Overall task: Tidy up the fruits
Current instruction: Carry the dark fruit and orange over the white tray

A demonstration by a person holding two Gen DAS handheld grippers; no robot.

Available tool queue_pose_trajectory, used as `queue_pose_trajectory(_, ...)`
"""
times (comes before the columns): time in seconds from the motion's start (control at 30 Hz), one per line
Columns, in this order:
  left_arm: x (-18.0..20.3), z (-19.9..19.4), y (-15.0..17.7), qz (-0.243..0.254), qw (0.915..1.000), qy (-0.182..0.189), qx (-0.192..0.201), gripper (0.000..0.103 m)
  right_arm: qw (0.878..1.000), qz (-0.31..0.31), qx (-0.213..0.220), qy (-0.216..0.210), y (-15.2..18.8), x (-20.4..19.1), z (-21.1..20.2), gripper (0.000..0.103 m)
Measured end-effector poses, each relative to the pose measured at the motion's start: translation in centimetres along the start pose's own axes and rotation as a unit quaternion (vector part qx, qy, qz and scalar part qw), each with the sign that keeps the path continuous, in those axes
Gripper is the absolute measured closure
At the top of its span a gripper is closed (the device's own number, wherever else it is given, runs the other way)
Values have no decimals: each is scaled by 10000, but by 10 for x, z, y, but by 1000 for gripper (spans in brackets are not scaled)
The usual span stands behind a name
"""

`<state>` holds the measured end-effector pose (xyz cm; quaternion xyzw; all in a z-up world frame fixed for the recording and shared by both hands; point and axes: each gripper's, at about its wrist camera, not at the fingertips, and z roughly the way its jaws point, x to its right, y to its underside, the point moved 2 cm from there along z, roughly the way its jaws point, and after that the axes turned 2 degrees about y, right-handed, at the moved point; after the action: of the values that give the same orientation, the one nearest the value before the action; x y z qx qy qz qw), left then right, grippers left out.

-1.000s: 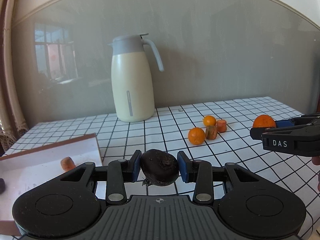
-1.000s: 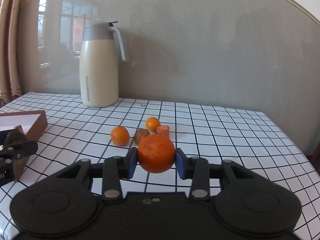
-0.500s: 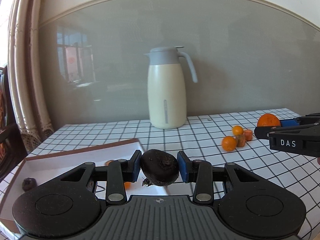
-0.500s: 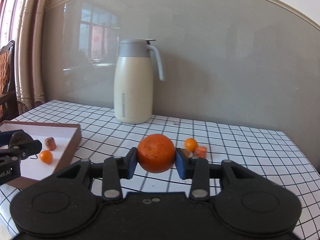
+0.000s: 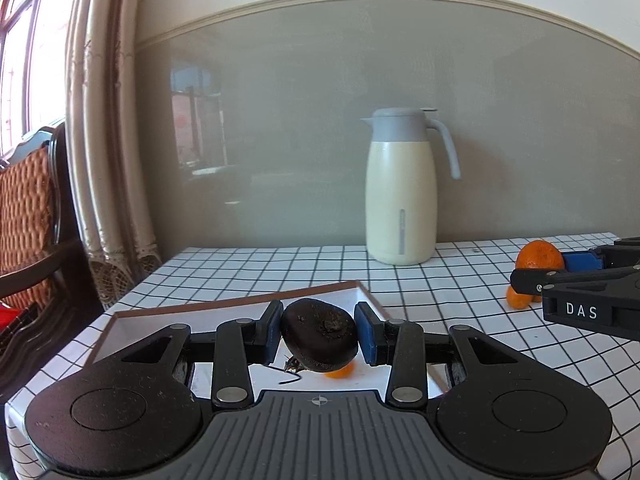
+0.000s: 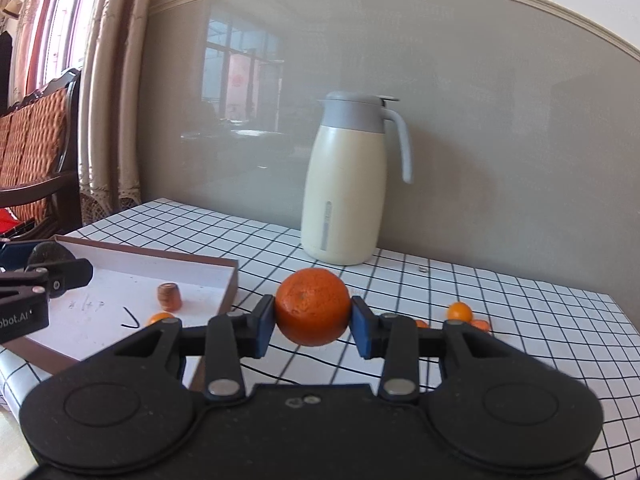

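Observation:
My left gripper point(image 5: 319, 335) is shut on a dark brown round fruit point(image 5: 319, 334) and holds it above the white tray with a brown rim point(image 5: 240, 305). A small orange fruit point(image 5: 340, 371) lies in the tray just below it. My right gripper point(image 6: 313, 328) is shut on a large orange point(image 6: 312, 306), held above the checked tablecloth right of the tray point(image 6: 168, 258). In the right wrist view the tray holds a brown cylindrical piece point(image 6: 169, 295) and a small orange fruit point(image 6: 160, 317). The left gripper point(image 6: 44, 276) shows at the left edge there.
A cream jug with a grey lid point(image 5: 402, 188) stands at the back against the wall, also in the right wrist view point(image 6: 348, 184). Small orange fruits point(image 6: 460, 312) lie on the cloth to the right. A wooden chair point(image 5: 28, 216) and curtain stand left of the table.
Both grippers have swung left with their fruits. The tray has come under the left gripper and nearer the right gripper. The loose fruits have slid to the right of both views.

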<state>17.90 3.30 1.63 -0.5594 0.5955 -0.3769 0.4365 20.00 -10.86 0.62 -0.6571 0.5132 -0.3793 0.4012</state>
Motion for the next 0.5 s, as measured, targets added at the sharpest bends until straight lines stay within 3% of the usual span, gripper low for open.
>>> queue_pose_trajectory(0.5,-62,-3,9,-193,9985,-500,-60,64,9983,-290,56,-502,-7,-57,10,72)
